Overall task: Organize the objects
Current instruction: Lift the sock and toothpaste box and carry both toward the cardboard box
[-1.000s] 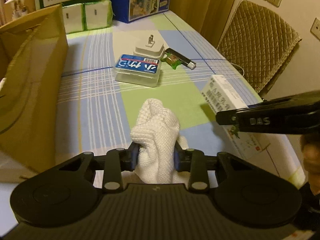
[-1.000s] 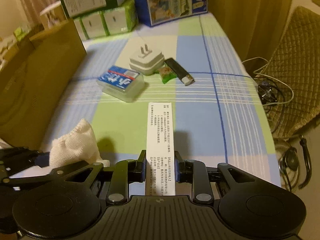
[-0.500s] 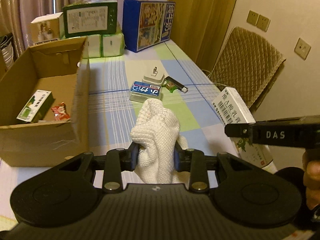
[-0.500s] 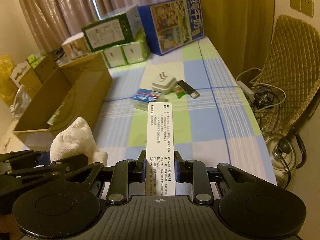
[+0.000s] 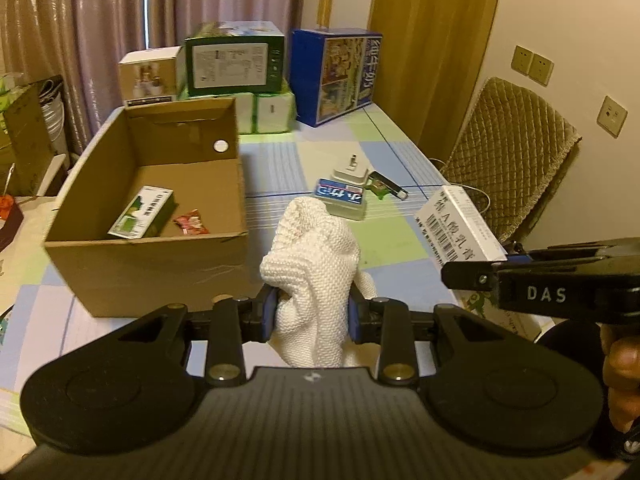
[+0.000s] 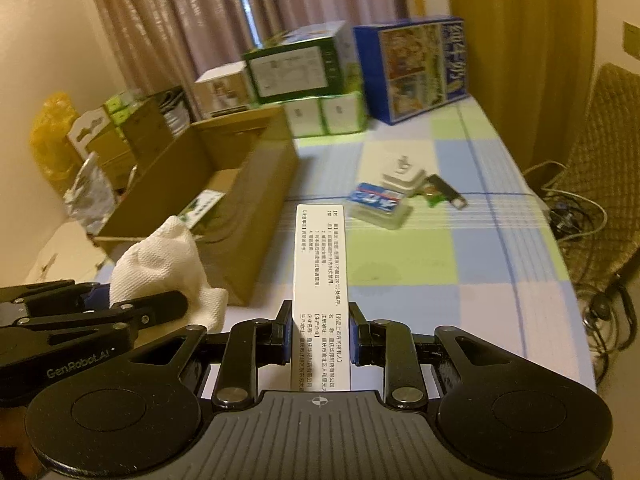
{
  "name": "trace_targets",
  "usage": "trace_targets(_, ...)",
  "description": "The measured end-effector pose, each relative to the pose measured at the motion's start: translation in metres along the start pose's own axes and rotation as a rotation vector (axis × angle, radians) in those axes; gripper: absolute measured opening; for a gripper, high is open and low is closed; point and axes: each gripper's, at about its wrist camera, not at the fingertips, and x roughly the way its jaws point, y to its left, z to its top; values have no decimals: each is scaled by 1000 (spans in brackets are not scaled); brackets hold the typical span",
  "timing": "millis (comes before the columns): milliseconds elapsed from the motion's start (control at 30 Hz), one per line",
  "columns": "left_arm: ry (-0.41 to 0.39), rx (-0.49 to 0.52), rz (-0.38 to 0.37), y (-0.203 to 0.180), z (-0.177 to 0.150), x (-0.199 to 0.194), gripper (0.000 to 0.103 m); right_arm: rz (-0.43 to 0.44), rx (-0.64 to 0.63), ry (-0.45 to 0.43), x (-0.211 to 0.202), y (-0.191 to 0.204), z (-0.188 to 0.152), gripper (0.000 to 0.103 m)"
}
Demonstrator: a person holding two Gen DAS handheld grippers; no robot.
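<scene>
A bunched white knitted cloth (image 5: 316, 268) is clamped between the fingers of the left gripper (image 5: 312, 314), held up above the checked tablecloth (image 5: 392, 240); a long white medicine box (image 6: 322, 280) printed with small text is pinched between the fingers of the right gripper (image 6: 319, 334), likewise held clear of the table; in the left wrist view the same box is seen at the right edge, with part of a hand (image 5: 620, 376) visible beneath that gripper. Just beyond the cloth, to the left, an open cardboard box (image 5: 152, 248) is set on the table; a green-and-white carton (image 5: 142, 212) and a small red packet (image 5: 191, 222) are seen lying on its floor. Further out, a clear case with a blue label (image 5: 340, 199), a white plug adapter (image 5: 350, 172), a small green packet (image 5: 378, 189) and a black lighter (image 5: 390, 185) are grouped close together. At the far end, stacked cartons (image 5: 234, 64) and a blue box (image 5: 334, 76) are ranged before the curtains (image 5: 100, 20).
</scene>
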Motion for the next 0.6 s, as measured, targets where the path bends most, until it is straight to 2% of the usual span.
trace_targets(500, -33, -30, 64, 37, -3, -31, 29, 62, -85, 12, 11, 50, 7, 23)
trace_targets(600, -51, -16, 112, 46, -3, -36, 29, 72, -99, 19, 15, 59, 11, 23)
